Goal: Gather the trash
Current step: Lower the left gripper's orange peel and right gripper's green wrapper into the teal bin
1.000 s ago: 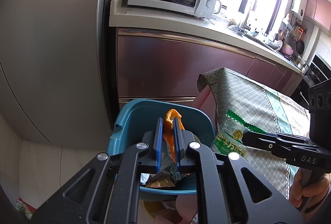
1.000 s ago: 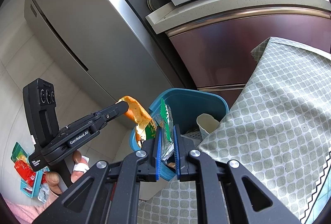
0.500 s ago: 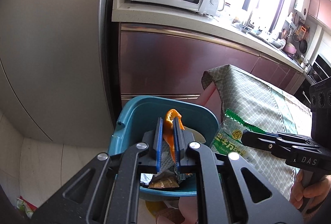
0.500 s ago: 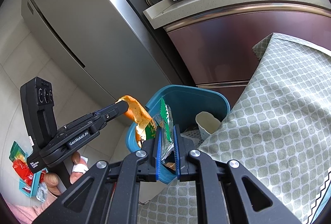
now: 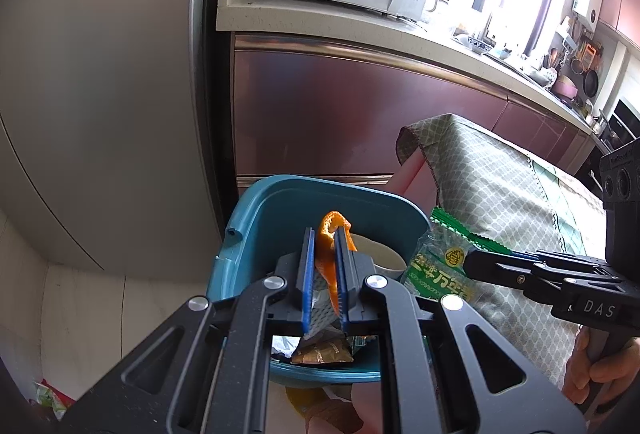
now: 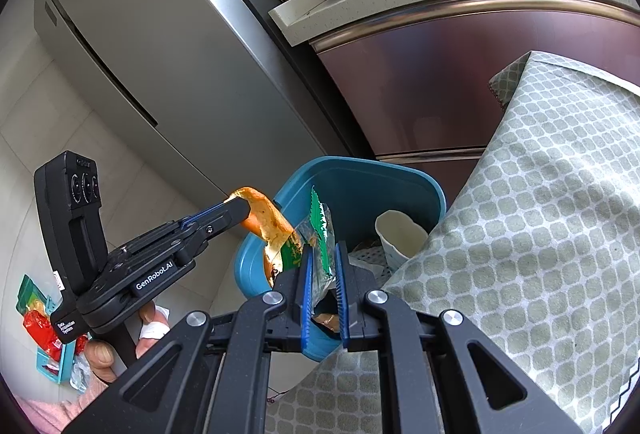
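Curled orange peel [image 5: 329, 234] pinched in left gripper [image 5: 323, 266], over teal plastic bin's [image 5: 280, 205] near rim. Crinkly green-and-clear wrapper [image 6: 320, 234] pinched in right gripper [image 6: 323, 286], over bin's right edge beside quilted tablecloth [image 6: 540, 213]. One pale cup [image 6: 400, 238] and one brown sachet [image 5: 322, 350] inside bin. Both grippers unmoved since earlier frames.

Glossy teal plastic bin [image 5: 280, 209], brushed-metal fridge [image 6: 168, 45], woven patterned cloth [image 6: 540, 234], crinkly clear plastic wrapper [image 5: 440, 270].
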{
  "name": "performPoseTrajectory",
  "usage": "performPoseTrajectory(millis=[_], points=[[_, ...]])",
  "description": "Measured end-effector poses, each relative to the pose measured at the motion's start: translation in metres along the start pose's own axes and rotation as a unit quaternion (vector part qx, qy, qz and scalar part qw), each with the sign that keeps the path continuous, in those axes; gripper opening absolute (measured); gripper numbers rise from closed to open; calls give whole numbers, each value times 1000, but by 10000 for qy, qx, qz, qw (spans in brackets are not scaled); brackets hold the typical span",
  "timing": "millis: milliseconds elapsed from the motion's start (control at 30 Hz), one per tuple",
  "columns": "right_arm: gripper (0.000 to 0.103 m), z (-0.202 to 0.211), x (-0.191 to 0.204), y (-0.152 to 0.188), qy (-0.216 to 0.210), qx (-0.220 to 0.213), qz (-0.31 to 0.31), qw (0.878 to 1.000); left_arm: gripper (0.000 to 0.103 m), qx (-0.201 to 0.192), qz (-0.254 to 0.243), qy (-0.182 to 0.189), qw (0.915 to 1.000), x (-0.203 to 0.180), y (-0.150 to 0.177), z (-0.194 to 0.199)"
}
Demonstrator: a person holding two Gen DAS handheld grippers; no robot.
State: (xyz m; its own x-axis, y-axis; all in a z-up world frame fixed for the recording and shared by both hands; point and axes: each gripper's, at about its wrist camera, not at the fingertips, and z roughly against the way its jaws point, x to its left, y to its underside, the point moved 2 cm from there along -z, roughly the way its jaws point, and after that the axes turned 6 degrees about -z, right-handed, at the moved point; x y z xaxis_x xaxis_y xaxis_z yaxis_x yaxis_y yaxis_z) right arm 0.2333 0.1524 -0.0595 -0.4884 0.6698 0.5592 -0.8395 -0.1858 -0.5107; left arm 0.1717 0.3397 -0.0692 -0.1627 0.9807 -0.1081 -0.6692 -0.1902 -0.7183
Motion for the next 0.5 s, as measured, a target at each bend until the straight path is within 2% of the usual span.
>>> performPoseTrajectory(millis=[500], points=[[10, -15, -1, -2, 61, 105, -36, 9999, 10, 104, 40, -49, 9999, 4, 3, -16]])
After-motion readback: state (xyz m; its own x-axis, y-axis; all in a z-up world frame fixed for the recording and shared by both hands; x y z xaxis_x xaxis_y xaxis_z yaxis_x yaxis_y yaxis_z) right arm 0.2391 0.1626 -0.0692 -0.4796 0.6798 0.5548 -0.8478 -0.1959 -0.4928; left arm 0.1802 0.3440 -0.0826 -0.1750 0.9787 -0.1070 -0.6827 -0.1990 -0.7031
